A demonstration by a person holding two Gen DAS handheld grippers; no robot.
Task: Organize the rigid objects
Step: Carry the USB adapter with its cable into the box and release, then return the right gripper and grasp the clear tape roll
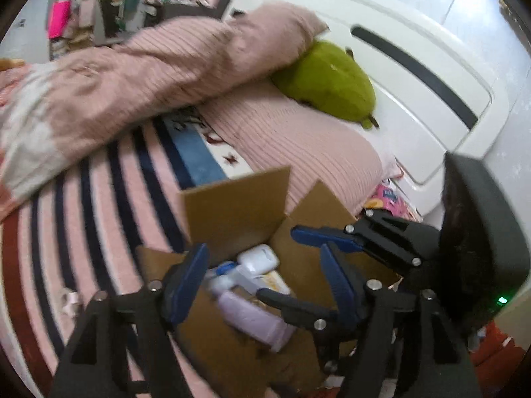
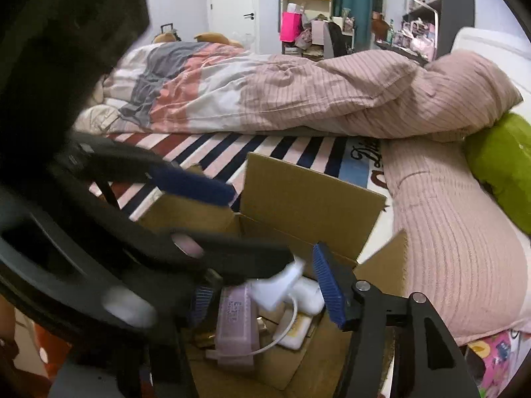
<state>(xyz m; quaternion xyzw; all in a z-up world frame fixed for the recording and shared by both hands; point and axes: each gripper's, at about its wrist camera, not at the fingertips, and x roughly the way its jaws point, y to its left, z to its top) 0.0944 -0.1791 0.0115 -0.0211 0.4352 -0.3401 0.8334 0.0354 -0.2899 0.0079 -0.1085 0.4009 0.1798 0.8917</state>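
Over cardboard box (image 1: pixel 239 205) on striped bed, left wrist view: left gripper (image 1: pixel 262 275) jaws apart, empty; lilac case (image 1: pixel 252 318), white case (image 1: pixel 259 258) inside box.
Right wrist view: right gripper (image 2: pixel 265 293) jaws apart, gripping nothing; white charger (image 2: pixel 275 287) between them, loose in box.

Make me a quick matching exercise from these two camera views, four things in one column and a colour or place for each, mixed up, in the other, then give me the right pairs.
Things:
1. plush toy
2. cardboard box
3. lilac case
4. white charger case

Descriptions:
A. lying in the box, nearest the cameras
B. green, against the white headboard
C. open, flaps up, on the striped bedspread
D. in the box, farther back, rounded and white

Pairs: 1-B, 2-C, 3-A, 4-D
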